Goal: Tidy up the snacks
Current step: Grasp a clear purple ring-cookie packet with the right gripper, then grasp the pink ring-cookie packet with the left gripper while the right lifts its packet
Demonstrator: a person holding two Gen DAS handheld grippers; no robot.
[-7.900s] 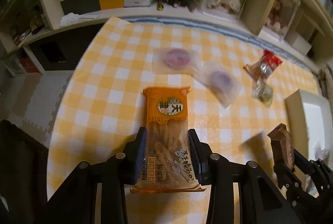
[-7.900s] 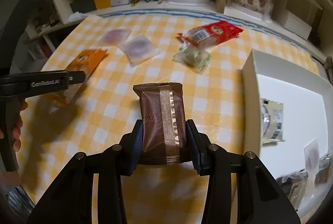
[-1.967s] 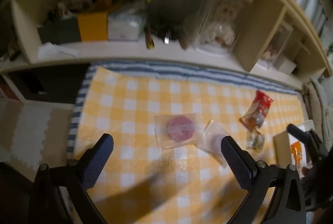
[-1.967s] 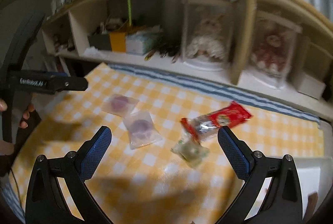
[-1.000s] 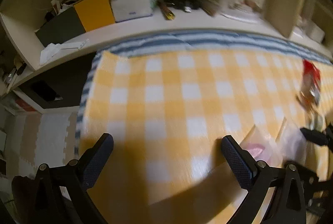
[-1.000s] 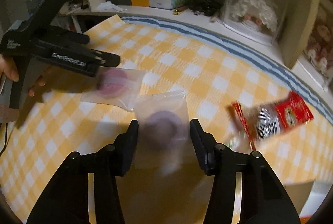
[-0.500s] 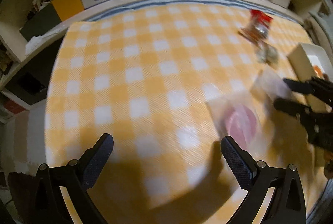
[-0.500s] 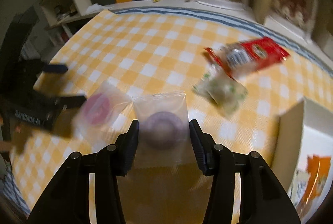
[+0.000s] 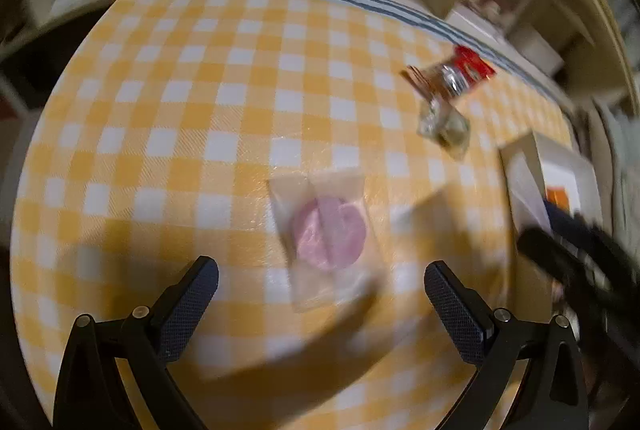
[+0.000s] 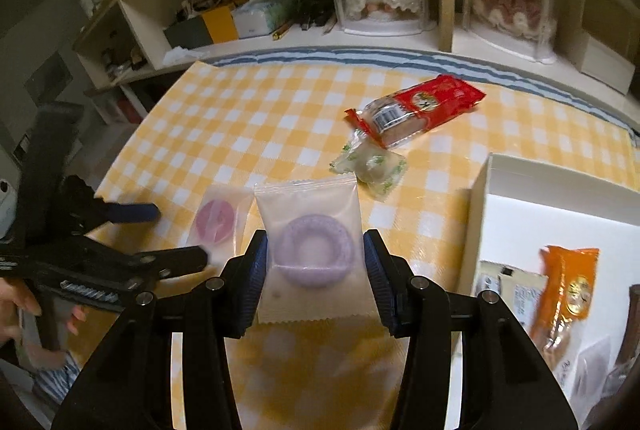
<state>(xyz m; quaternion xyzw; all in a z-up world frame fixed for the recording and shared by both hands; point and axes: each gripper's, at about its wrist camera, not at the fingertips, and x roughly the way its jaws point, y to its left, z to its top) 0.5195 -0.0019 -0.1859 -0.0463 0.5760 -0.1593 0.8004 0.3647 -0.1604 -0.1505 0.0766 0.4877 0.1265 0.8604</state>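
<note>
Right gripper (image 10: 314, 264) clamped on purple ring packet (image 10: 310, 250), above checked cloth (image 10: 256, 118). Left gripper (image 9: 320, 304) spread wide, empty, over pink disc packet (image 9: 326, 232).

Almost nothing legible. A barcode on the red snack packet (image 10: 416, 108) and a round yellow emblem beside it — characters too small to read. A round logo on the orange packet (image 10: 570, 294) in the white box (image 10: 520, 166) — also unreadable. Raised lettering on the left claw (image 10: 168, 234), blurred.
</note>
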